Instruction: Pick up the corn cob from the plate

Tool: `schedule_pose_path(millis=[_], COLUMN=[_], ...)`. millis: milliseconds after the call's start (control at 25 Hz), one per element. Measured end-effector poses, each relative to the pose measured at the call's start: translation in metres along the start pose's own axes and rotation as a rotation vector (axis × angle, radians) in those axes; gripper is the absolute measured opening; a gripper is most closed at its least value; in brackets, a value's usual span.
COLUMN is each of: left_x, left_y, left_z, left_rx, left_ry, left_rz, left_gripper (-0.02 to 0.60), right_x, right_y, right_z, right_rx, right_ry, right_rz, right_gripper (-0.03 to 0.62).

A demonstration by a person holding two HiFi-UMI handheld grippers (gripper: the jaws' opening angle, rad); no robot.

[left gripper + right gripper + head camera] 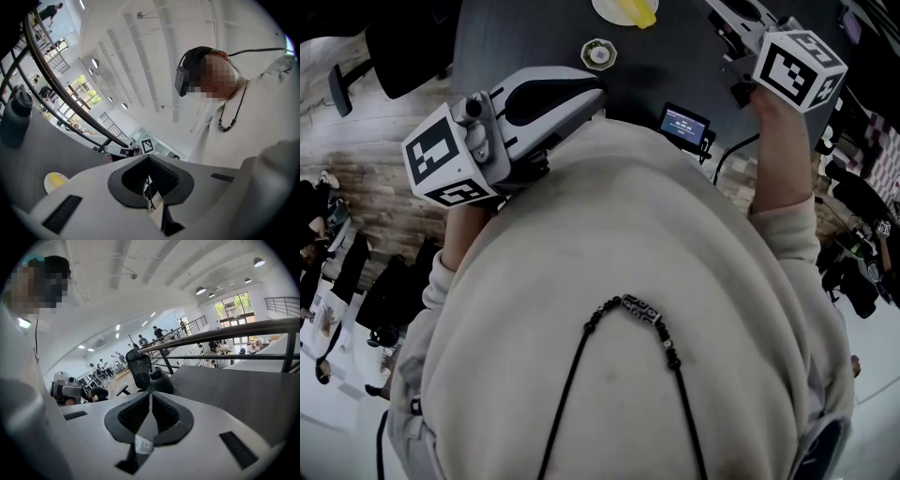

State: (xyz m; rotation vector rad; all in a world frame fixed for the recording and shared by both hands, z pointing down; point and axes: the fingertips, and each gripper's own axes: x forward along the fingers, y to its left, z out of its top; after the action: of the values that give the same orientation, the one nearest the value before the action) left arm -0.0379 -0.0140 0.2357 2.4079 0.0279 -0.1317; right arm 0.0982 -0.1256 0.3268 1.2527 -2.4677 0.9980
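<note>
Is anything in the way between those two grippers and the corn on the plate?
A small round dish sits on the table between the left gripper and the plate with the corn cob; it is low, probably easy to pass over. Nothing visible stands between the right gripper and the plate.

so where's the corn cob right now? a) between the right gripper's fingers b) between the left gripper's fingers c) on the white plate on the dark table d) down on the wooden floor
c: the yellow corn cob lies on the plate at the far side of the table, and the left gripper and right gripper are both shut on nothing.
</note>
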Motion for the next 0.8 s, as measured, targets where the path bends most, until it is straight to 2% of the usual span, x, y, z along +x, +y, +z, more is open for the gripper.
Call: schedule_pose_path(millis=[240,400,680,800], left_x=[-0.011,-0.022,-0.047,-0.055], left_y=[-0.001,0.004,0.015,0.019], left_z=[-0.004,-0.004,-0.003,-0.005], left_rx=[-0.009,-0.023,-0.05,-0.06], left_ry=[-0.028,-0.048,-0.085,-0.097], left_rz=[0.051,0.086,0.128,0.151], left_gripper=[0.002,0.002,0.002,0.002], right_x=[0.013,0.03,0.061,0.07], right_y=[-0.01,-0.014,-0.02,-0.023], right_z=[-0.012,-0.018,-0.034,-0.037], right_rx=[0.003,0.009,0.014,0.016], right_ry=[0.05,0.093,0.158,0.173], right_rz=[0.023,0.041,0.051,0.053], right_gripper=[0.021,0.067,0.1,0.133])
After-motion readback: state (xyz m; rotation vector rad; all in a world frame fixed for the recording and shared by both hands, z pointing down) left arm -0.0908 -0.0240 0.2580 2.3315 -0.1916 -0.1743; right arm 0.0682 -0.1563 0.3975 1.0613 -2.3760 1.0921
